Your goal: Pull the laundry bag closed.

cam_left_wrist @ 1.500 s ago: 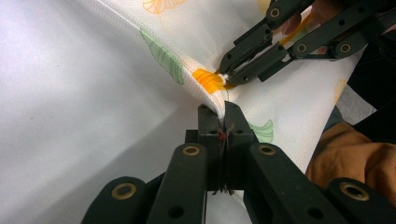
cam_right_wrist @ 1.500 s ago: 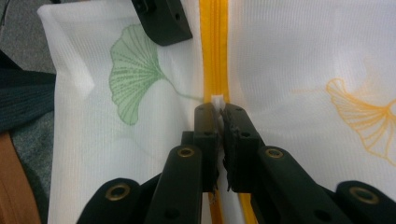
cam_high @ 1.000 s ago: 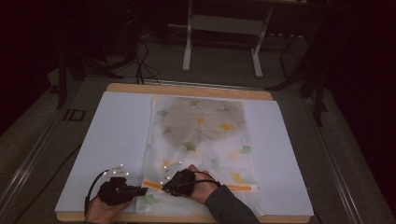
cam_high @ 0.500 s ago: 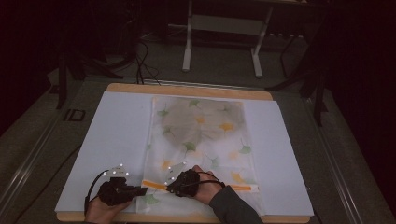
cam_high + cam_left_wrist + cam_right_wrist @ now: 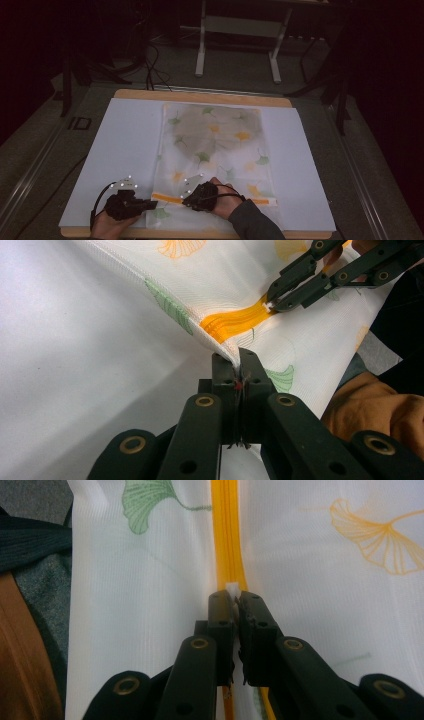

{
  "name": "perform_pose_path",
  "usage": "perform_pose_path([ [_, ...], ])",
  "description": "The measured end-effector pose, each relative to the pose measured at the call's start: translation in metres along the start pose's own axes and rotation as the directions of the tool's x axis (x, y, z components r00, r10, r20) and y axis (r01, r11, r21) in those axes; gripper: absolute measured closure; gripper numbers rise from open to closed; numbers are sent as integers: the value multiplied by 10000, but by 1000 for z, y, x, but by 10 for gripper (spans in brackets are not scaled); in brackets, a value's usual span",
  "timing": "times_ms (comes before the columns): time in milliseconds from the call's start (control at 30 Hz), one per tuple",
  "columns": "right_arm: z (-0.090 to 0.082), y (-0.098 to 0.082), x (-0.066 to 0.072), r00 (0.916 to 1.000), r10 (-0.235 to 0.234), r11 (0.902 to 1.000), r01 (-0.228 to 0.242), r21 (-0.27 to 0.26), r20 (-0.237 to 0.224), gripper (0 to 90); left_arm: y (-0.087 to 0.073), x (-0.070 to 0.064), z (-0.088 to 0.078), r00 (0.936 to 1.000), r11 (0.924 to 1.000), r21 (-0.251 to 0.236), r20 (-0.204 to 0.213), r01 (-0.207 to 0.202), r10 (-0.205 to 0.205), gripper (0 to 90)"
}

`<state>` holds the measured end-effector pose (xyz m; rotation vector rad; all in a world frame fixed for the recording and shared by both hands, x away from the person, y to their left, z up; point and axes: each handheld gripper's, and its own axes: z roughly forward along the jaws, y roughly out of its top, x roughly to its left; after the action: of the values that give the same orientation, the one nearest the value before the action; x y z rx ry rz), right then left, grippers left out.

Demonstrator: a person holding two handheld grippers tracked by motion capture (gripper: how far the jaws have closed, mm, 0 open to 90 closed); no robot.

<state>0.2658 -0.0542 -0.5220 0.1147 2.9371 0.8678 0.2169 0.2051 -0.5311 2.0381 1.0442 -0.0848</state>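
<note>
A white mesh bag [image 5: 215,145] printed with green and yellow leaves lies flat on the white sheet. An orange zipper [image 5: 167,198] runs across its near end. My left gripper [image 5: 150,204] is shut on the bag's near left edge [image 5: 227,347], just past the zipper's end [image 5: 232,322]. My right gripper [image 5: 186,202] sits to its right, shut on the small white zipper pull [image 5: 232,587], with the orange zipper [image 5: 227,530] running straight ahead of its jaws. In the left gripper view the right gripper [image 5: 272,302] pinches that pull [image 5: 266,305] close by.
The white sheet [image 5: 125,150] covers a wooden board [image 5: 200,96] on the table. Beyond the far edge stand a white metal frame [image 5: 237,30] and cables [image 5: 150,65] on the dark floor. A dark sleeve [image 5: 250,222] rests on the bag's near edge.
The right gripper has crept slightly to the right along the zipper. The left gripper has stayed where it was.
</note>
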Motion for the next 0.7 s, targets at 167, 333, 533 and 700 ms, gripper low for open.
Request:
perform_pose_path([
  [167, -2, -3, 0, 10000, 26, 10000, -26, 29, -2, 850, 0, 0, 0, 10000, 10000, -1, -8, 0, 0, 884],
  [333, -4, -4, -1, 10000, 31, 10000, -31, 89, -12, 850, 0, 0, 0, 10000, 10000, 0, 13, -5, 5, 884],
  [533, -5, -7, -2, 10000, 43, 9999, -43, 108, 4, 850, 0, 0, 0, 10000, 10000, 4, 10, -2, 2, 884],
  [700, -8, -9, -2, 10000, 86, 9998, -87, 188, 8, 851, 0, 0, 0, 10000, 10000, -8, 17, 5, -5, 884],
])
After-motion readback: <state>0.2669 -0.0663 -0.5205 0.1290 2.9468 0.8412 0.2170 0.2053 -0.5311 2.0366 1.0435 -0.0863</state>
